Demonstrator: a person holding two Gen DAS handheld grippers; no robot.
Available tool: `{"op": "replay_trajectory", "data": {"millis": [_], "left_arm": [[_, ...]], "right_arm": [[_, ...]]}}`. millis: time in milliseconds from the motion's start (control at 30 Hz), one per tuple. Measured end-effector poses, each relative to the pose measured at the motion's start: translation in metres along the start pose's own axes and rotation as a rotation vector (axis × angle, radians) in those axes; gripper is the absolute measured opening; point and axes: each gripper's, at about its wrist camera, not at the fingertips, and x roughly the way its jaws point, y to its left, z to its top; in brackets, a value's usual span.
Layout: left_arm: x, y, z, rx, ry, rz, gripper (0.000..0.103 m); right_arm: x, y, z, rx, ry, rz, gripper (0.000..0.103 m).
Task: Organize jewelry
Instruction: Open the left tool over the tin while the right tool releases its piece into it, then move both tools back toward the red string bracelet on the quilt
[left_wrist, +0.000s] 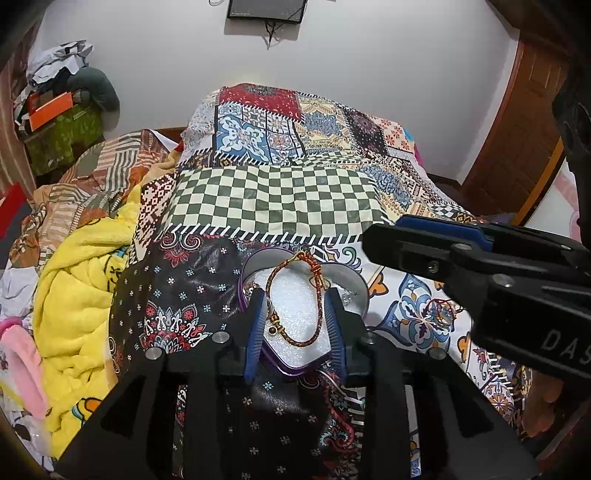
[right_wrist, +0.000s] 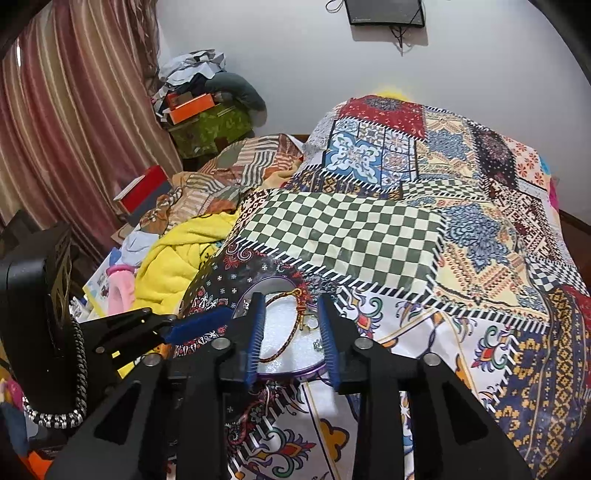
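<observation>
A purple heart-shaped jewelry box (left_wrist: 295, 365) with white foam lining sits on the patchwork bedspread. A red-and-gold braided bracelet (left_wrist: 317, 295) lies across the foam; small silver pieces sit at the box's edges. My left gripper (left_wrist: 297, 295) is open, its blue-padded fingers straddling the box and bracelet. My right gripper (right_wrist: 291, 301) is open too, its fingers either side of the same box (right_wrist: 291, 369) and bracelet (right_wrist: 297, 321). A second thin red bracelet (left_wrist: 441, 308) lies on the bedspread to the box's right, partly hidden by the right gripper's body.
The patchwork bedspread (left_wrist: 266, 195) covers the bed. A yellow blanket (left_wrist: 81, 280) and crumpled sheets lie at the left. A red box (right_wrist: 142, 194), curtain and piled clutter stand at the far left. A wooden door (left_wrist: 517, 122) is at the right.
</observation>
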Motion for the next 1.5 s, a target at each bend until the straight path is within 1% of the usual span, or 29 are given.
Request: {"op": "replay_trajectory", "data": {"millis": [67, 267, 367, 467, 633, 767, 933, 1133, 1233, 1400, 1500], "left_arm": [[-0.004, -0.001, 0.001, 0.000, -0.006, 0.004, 0.033], [-0.024, -0.005, 0.006, 0.003, -0.040, 0.035, 0.035], [-0.039, -0.006, 0.007, 0.005, -0.066, 0.044, 0.036], [-0.055, -0.010, 0.008, 0.007, -0.096, 0.049, 0.041], [-0.079, -0.019, 0.010, 0.017, -0.141, 0.049, 0.043], [-0.092, -0.027, 0.010, 0.024, -0.163, 0.043, 0.047], [-0.102, -0.041, 0.009, 0.038, -0.176, 0.037, 0.048], [-0.096, -0.057, 0.003, 0.048, -0.155, 0.008, 0.048], [-0.087, -0.069, -0.002, 0.061, -0.128, -0.015, 0.048], [-0.069, -0.084, -0.013, 0.085, -0.072, -0.041, 0.048], [-0.058, -0.090, -0.020, 0.097, -0.037, -0.046, 0.048]], "right_arm": [[-0.007, -0.001, 0.000, 0.003, -0.014, -0.012, 0.033], [-0.033, -0.002, 0.002, 0.009, -0.062, -0.041, 0.036], [-0.047, -0.001, 0.002, 0.011, -0.086, -0.054, 0.037], [-0.060, 0.000, -0.001, 0.013, -0.105, -0.066, 0.037], [-0.079, 0.000, -0.007, 0.013, -0.132, -0.091, 0.037], [-0.095, -0.004, -0.011, 0.026, -0.155, -0.110, 0.037], [-0.111, -0.013, -0.020, 0.051, -0.171, -0.137, 0.037], [-0.127, -0.031, -0.036, 0.101, -0.167, -0.180, 0.037], [-0.132, -0.041, -0.044, 0.126, -0.157, -0.213, 0.037], [-0.131, -0.056, -0.060, 0.146, -0.114, -0.256, 0.037], [-0.126, -0.065, -0.071, 0.168, -0.078, -0.267, 0.037]]}}
